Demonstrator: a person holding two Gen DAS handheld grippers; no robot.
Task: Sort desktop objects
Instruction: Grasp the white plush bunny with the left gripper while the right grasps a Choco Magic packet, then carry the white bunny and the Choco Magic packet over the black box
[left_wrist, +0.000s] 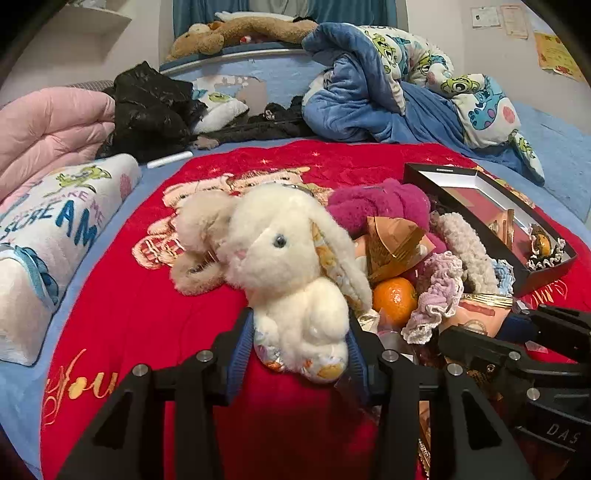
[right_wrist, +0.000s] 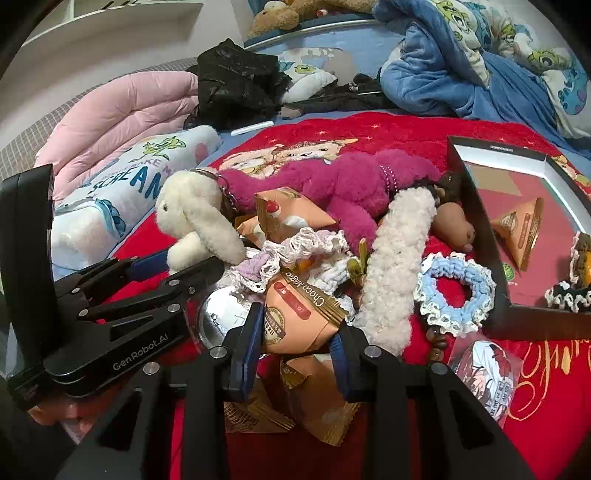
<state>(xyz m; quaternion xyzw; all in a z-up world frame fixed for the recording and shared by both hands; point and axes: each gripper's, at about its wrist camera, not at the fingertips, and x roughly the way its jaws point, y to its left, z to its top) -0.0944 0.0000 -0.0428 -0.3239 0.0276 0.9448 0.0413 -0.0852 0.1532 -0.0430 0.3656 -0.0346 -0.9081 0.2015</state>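
I am clamping my left gripper (left_wrist: 301, 345) on the cream plush rabbit with long floppy ears (left_wrist: 291, 266), its blue-padded fingers (left_wrist: 240, 350) pressing the toy's lower body from both sides, on the red embroidered blanket (left_wrist: 140, 314). My right gripper (right_wrist: 295, 345) is closing its 2 fingers on the peach "Choco Magic" snack packet (right_wrist: 299, 317), which is lying at the near edge of the pile just right of the rabbit. That pile, also on the blanket, is holding a magenta plush toy (right_wrist: 332, 184), a small orange mandarin (left_wrist: 394, 297), a lilac lace-edged scrunchie (right_wrist: 291, 254), a long cream fleecy band (right_wrist: 399, 266) and a pale blue crocheted scrunchie (right_wrist: 456, 291). Further right of the rabbit, the open black cardboard box (right_wrist: 476, 236) is sitting with a triangular snack packet (right_wrist: 522, 229) inside.
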